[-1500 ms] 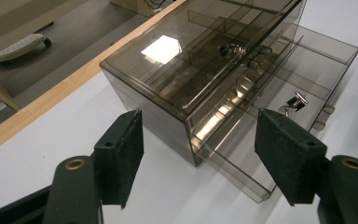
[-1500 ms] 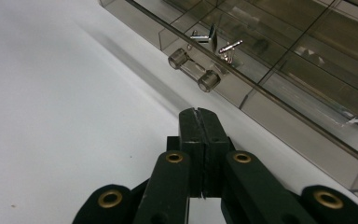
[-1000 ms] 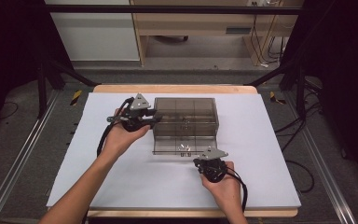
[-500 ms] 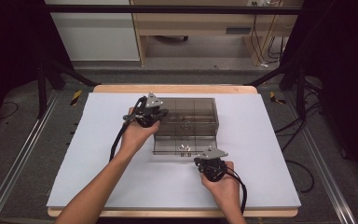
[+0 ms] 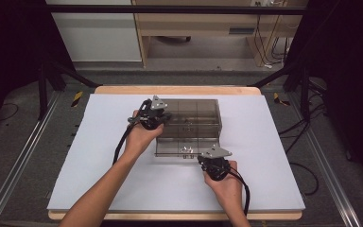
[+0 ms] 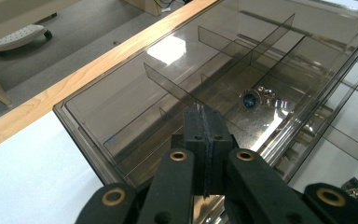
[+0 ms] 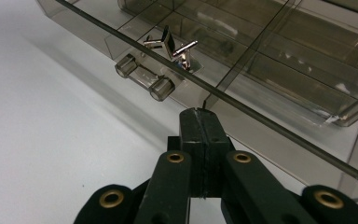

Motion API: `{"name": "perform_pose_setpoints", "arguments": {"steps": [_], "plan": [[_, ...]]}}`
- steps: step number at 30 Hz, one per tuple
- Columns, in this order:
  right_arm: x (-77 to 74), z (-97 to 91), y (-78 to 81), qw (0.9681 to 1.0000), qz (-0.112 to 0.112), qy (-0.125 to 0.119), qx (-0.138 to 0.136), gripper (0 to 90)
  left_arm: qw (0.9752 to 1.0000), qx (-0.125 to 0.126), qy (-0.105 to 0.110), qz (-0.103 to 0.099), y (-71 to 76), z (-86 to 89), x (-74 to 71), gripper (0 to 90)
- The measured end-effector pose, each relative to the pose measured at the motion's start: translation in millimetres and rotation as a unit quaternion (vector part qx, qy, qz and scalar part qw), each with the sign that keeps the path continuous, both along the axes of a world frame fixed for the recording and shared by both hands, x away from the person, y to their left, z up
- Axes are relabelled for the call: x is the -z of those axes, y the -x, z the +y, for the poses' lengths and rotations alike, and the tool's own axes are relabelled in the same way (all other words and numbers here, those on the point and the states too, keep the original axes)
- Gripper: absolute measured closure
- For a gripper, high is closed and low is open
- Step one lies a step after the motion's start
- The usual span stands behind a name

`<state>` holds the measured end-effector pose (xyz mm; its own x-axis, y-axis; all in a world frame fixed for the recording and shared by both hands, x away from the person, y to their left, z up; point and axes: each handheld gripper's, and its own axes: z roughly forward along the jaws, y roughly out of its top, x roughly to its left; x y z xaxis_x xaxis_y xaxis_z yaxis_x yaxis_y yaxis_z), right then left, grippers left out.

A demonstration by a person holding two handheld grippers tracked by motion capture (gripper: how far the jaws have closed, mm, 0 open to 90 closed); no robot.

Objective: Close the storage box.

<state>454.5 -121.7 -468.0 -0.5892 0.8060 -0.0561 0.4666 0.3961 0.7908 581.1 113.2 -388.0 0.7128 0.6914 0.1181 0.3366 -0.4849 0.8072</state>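
Note:
A smoky clear plastic organizer box (image 5: 194, 124) with several divided compartments lies in the middle of the white table top (image 5: 274, 156). My left gripper (image 5: 167, 116) rests over the box's left part, jaws shut and empty (image 6: 203, 114), just above the clear lid (image 6: 135, 88). A small blue-stoned metal piece (image 6: 250, 99) lies in a compartment beyond it. My right gripper (image 5: 204, 158) sits at the box's front edge, shut and empty (image 7: 200, 114), tips right at the lid's front rim (image 7: 261, 116). Shiny metal pieces (image 7: 170, 44) lie behind the front latch (image 7: 144, 79).
The white top has a wooden border (image 5: 170, 90) at the far side. Black frame posts (image 5: 45, 80) and rails stand at both sides. A cabinet (image 5: 94, 33) and cables (image 5: 269, 42) lie beyond the table. Bare white surface surrounds the box.
My left hand has moved right and down, from beside the box onto its left part, and its jaws have come together. The right gripper and the box have stayed put.

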Motion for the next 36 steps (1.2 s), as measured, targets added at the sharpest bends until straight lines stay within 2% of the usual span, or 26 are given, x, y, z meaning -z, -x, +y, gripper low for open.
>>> {"name": "perform_pose_setpoints", "arguments": {"steps": [4,10,17,22,23,36], "plan": [[-0.5,0.5,-1.2,1.0000,-0.003,-0.003,0.000,90.0,1.0000,-0.001,0.000,0.002,0.0,0.0,-0.1,90.0],[-6.5,-0.1,-11.5,0.9998,-0.021,0.000,0.005,90.0,1.0000,0.002,-0.004,0.002,0.2,0.2,-0.4,90.0],[-7.8,1.2,-27.5,0.9996,-0.019,-0.008,0.019,90.0,1.0000,0.003,0.001,0.004,0.3,-0.1,-0.1,90.0],[-10.7,1.6,-38.3,0.9993,-0.026,-0.009,0.024,90.0,1.0000,0.004,0.002,0.004,0.8,-0.5,-0.1,90.0],[-11.0,1.8,-39.5,0.9993,-0.023,-0.015,0.026,90.0,1.0000,0.004,0.003,0.004,1.0,-0.8,-0.1,90.0],[-9.7,5.3,-55.3,0.9991,-0.024,-0.010,0.033,90.0,0.9999,0.004,0.009,0.004,1.4,-1.0,0.9,90.0]]}}
